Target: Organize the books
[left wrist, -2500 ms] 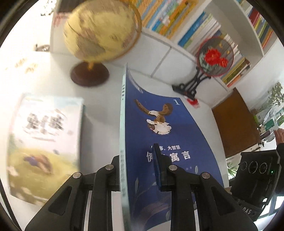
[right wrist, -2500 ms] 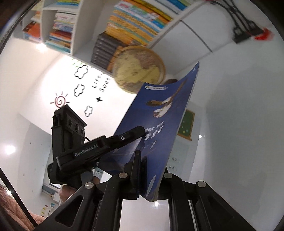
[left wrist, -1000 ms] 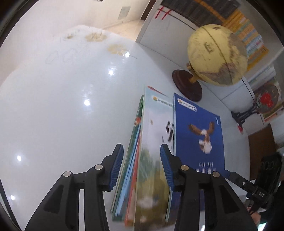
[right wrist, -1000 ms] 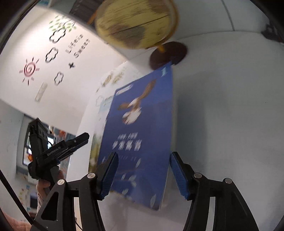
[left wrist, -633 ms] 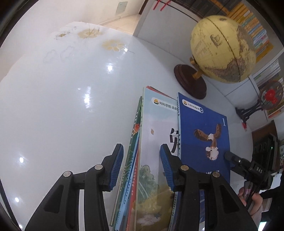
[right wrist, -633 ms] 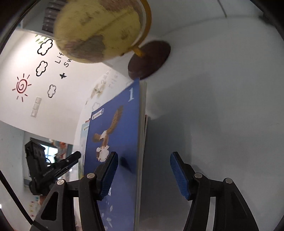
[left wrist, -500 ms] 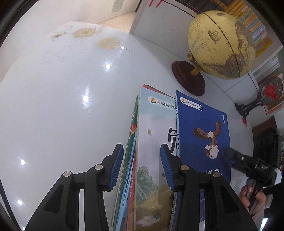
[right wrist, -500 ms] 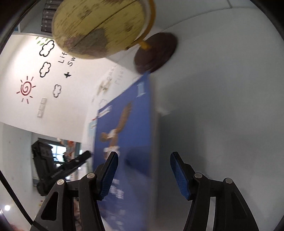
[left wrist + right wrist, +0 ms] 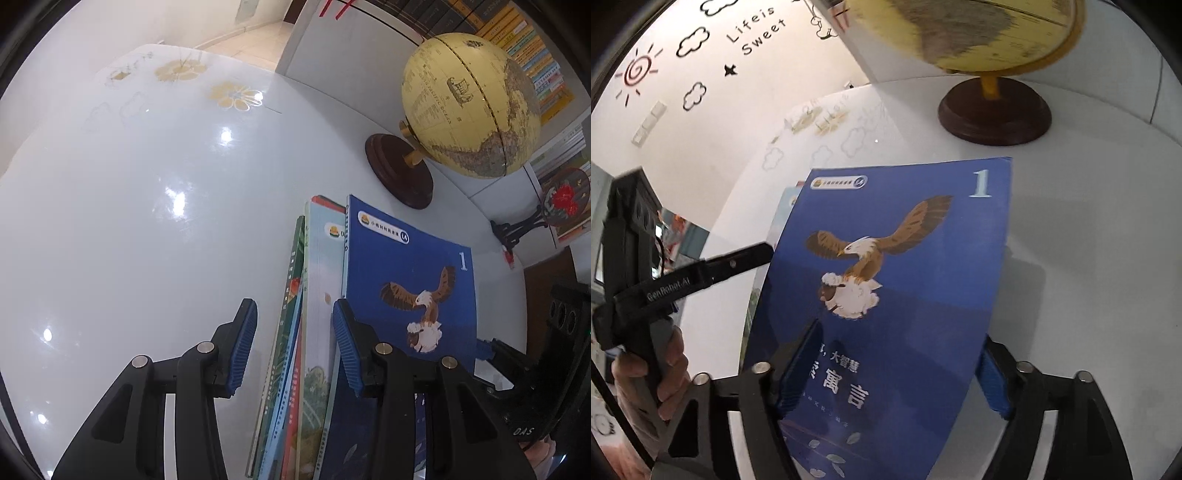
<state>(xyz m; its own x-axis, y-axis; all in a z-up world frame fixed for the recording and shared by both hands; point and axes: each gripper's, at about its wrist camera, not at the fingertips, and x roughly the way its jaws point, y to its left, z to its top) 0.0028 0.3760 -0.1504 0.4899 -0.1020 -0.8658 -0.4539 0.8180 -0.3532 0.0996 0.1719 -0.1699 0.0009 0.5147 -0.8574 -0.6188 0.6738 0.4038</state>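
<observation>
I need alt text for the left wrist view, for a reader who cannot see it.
A row of thin books stands on a glossy white table, a blue eagle book at its right end. The left tool straddles some of the books, and a globe stands behind.

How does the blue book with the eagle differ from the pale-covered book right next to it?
The blue eagle book has a deep blue cover with a flying eagle and a numeral 1; the pale book has a light cover with greenery low down. The blue eagle book faces out at the row's end, fully visible; the pale book is mostly hidden behind it. Both stand on the white table and carry an oval logo badge.
</observation>
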